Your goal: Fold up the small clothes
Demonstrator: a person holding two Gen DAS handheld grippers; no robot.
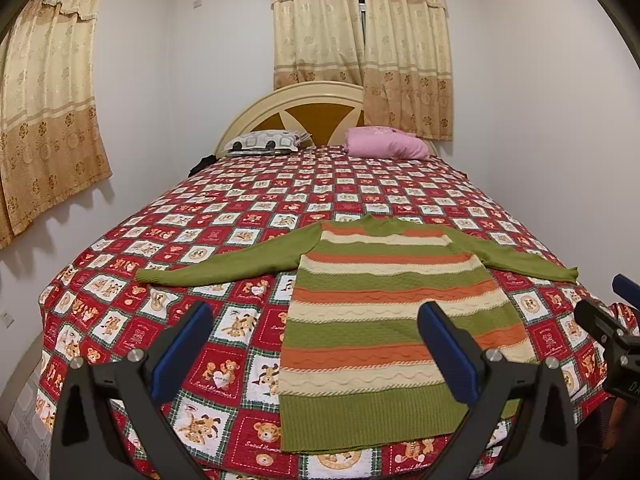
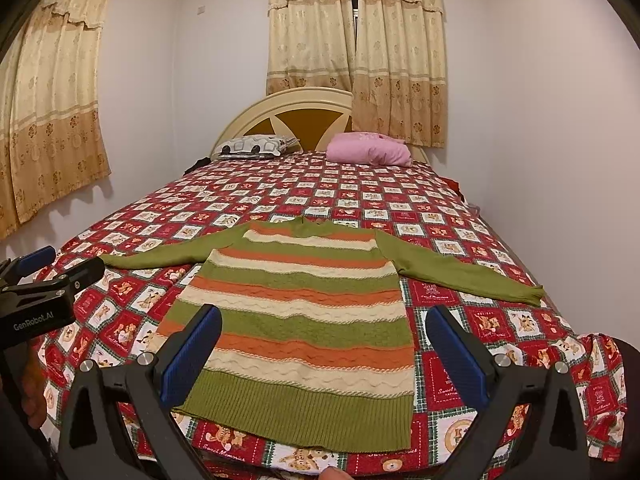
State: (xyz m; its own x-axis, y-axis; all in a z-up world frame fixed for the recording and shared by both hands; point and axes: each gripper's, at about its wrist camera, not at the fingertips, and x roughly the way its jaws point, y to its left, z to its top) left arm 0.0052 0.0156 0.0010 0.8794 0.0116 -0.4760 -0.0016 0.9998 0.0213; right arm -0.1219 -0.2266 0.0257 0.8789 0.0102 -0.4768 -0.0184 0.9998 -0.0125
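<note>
A knitted sweater banded in green, orange and cream [image 1: 384,320], with plain green sleeves, is seen laid flat on a bed covered by a red-and-white checked quilt printed with teddy bears [image 1: 240,208]. The garment is spread near the foot of the bed, its ribbed green hem toward 6 o'clock and its neckline toward 12 o'clock. Both sleeves are stretched outward, the cuffs pointing to about 9 and 3 o'clock.

The left gripper [image 1: 316,354] is held above the hem edge with its blue-padded fingers [image 1: 182,354] spread wide and nothing between them; in the left wrist view the sweater's lower body is framed mostly between the pads, the right pad overlapping the knit's right side. The right gripper [image 2: 324,356] is likewise released, its jaws parted and nothing gripped, with the sweater's lower half shown between and behind its pads. Each gripper is glimpsed at the edge of the other's view, at 3 o'clock and 9 o'clock respectively.

At the head of the bed, toward 12 o'clock, a grey-and-white patterned pillow [image 1: 264,142] and a pink pillow [image 1: 386,142] are set against a cream arched headboard with brown panels [image 1: 316,108]. Beige floral curtains [image 1: 360,40] are hung behind the headboard and along the left wall.
</note>
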